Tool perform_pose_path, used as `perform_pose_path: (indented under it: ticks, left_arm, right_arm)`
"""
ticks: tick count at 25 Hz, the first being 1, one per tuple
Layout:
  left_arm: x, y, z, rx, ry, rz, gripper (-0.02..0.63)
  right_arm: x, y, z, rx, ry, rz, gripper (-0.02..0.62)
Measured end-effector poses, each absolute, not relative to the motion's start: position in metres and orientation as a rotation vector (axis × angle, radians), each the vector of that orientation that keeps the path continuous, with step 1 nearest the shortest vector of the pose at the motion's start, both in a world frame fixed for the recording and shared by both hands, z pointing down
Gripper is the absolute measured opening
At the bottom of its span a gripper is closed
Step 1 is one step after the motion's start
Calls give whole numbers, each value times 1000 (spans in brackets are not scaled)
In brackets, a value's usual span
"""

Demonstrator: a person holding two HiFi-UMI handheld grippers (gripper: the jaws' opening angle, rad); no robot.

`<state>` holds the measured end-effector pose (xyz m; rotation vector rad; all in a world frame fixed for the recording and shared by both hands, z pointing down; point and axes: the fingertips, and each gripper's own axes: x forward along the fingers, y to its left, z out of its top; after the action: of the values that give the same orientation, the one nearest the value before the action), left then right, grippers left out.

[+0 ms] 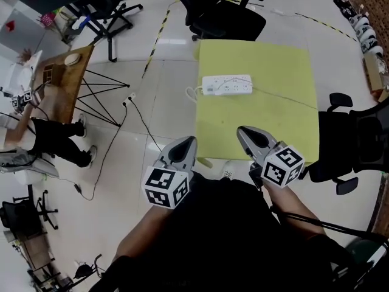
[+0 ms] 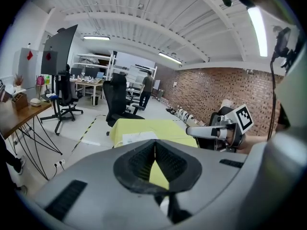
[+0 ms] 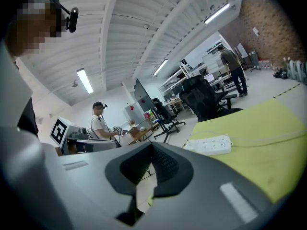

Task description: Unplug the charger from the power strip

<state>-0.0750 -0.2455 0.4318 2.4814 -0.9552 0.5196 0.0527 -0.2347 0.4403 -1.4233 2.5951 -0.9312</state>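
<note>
From the head view, we judged the task to be at its approach step: the left gripper (image 1: 186,140) and the right gripper (image 1: 245,131) both hung over the near edge of the yellow table (image 1: 285,129), well short of the white power strip (image 1: 227,84), which lay toward the table's far left part. A thin cable (image 1: 285,96) ran from the strip to the table's right edge; the charger itself was too small for us to make out, so we could not tell which socket it sat in. The tabletop between grippers and strip was bare, which gave open room to reach forward, though a black chair (image 1: 226,16) stood close to the far edge and another chair (image 1: 355,140) crowded the right side. In the left gripper view, we saw its jaws clenched tip to tip with nothing between them, the strip ahead and low on the table. In the right gripper view, its jaws were likewise pressed together and empty, the strip off to the right of their line. We reckoned the next move called for one claw to release and close on the charger while the other pinned the strip, since a light strip near the table edge could slide or lift with the pull.
</note>
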Motion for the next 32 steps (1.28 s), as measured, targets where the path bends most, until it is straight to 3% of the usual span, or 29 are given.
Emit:
perform_pose_path:
  ticks: [12,26,32]
  left_arm:
    - [-69,-318,444,2533,-785,585,8]
    - [-102,-445,482,2616,-354,621,8]
    - [-113,-467,492,2624,-235,636,8]
  right_arm:
    - [68,-270,470,-1644,2420,-994,2]
    - [51,-339,518,-2279,2218,-978,4]
    - [53,-356,539,-2449,2165,-1017,74]
